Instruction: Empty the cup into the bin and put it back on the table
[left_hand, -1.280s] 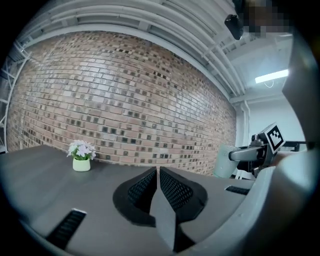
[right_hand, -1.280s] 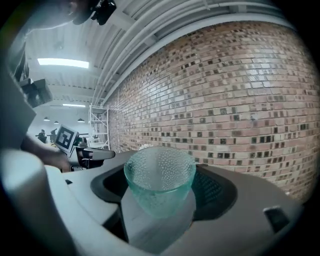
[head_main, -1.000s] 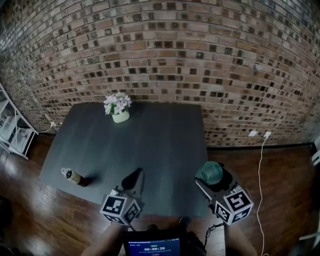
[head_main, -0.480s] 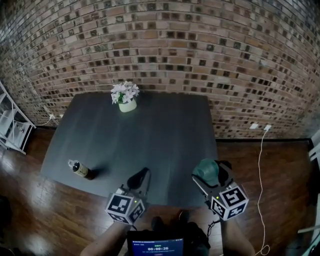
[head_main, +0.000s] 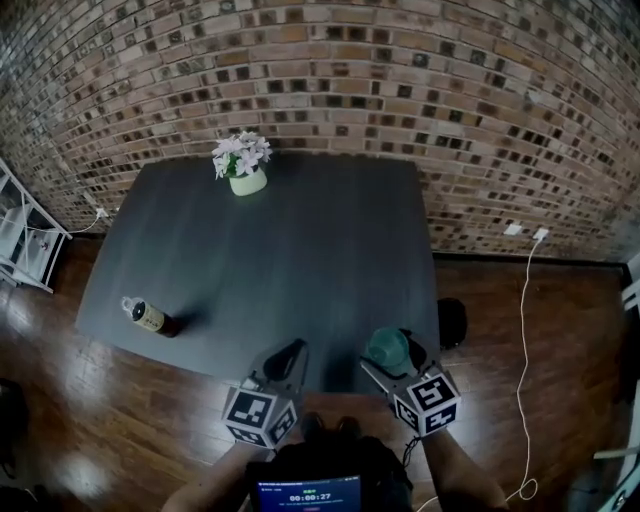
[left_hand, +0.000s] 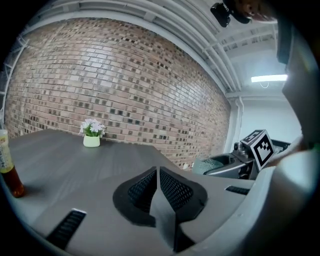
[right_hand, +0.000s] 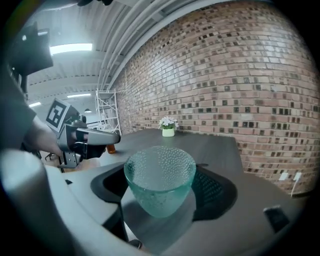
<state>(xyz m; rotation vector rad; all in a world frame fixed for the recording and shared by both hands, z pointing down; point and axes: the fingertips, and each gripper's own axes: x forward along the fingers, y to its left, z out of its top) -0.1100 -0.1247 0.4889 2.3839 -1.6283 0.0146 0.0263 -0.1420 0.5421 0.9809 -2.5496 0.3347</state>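
Teal dimpled glass cup (right_hand: 159, 182), upright with its mouth upward, grasped between the spread fingers (right_hand: 216, 192) of the right gripper (head_main: 393, 352), whose pads press against its sides. Seen from above, the cup is held over the near strip of the dark grey tabletop (head_main: 300, 250), close to its right corner. The left gripper (head_main: 286, 358) sits just beside it to the left, over the same strip. Its fingers (left_hand: 175, 189) are clenched together with nothing between them. A small pot of pale flowers (head_main: 243, 170) stands near the far edge, and an amber bottle (head_main: 148, 318) stands near the left edge, both well apart from the grippers. A brick wall (head_main: 330, 90) rises behind the tabletop, and a wooden floor (head_main: 130, 420) surrounds it.
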